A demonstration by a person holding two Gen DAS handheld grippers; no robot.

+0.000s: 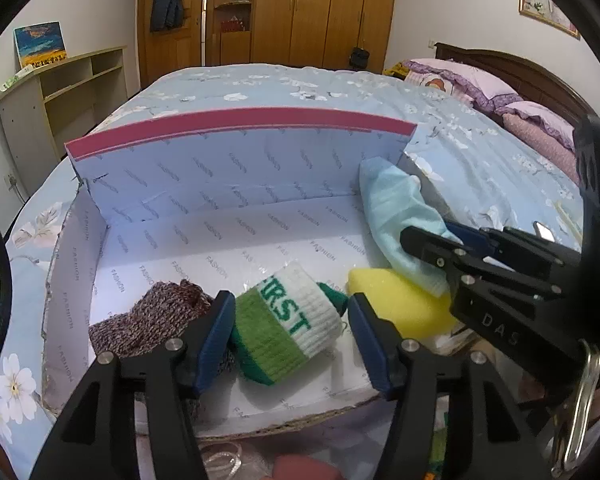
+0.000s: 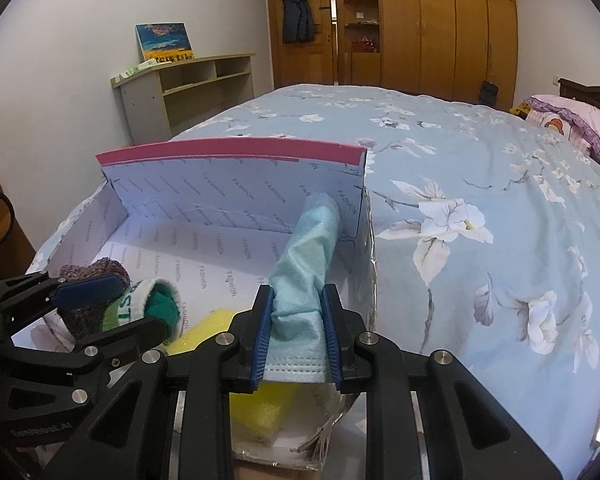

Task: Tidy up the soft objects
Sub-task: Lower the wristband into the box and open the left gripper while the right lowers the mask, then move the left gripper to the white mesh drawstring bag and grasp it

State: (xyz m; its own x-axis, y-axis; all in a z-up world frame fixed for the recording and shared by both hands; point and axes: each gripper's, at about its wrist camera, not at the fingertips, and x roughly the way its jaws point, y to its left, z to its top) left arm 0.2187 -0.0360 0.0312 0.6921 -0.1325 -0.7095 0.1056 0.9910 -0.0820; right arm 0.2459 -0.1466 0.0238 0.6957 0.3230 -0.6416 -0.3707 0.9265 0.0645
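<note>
A rolled green-and-white sock [image 1: 288,324] lettered "FIRST" lies on the floor of an open white cardboard box [image 1: 236,168]. My left gripper [image 1: 292,340] is open, with the sock between its blue pads and a gap on the right side. My right gripper [image 2: 296,336] is shut on a light blue cloth [image 2: 308,256], which rises toward the box's right corner. In the left wrist view, that right gripper [image 1: 436,236] and the blue cloth [image 1: 392,208] are over the right of the box. A yellow sponge [image 1: 400,300] and a brown knitted piece [image 1: 152,320] flank the sock.
The box stands on a bed with a blue floral cover [image 2: 480,200]; its lid [image 2: 228,148], with a pink rim, stands upright at the back. Purple pillows [image 1: 500,92] lie far right. A low shelf [image 1: 60,92] and a wardrobe [image 1: 324,12] stand beyond the bed.
</note>
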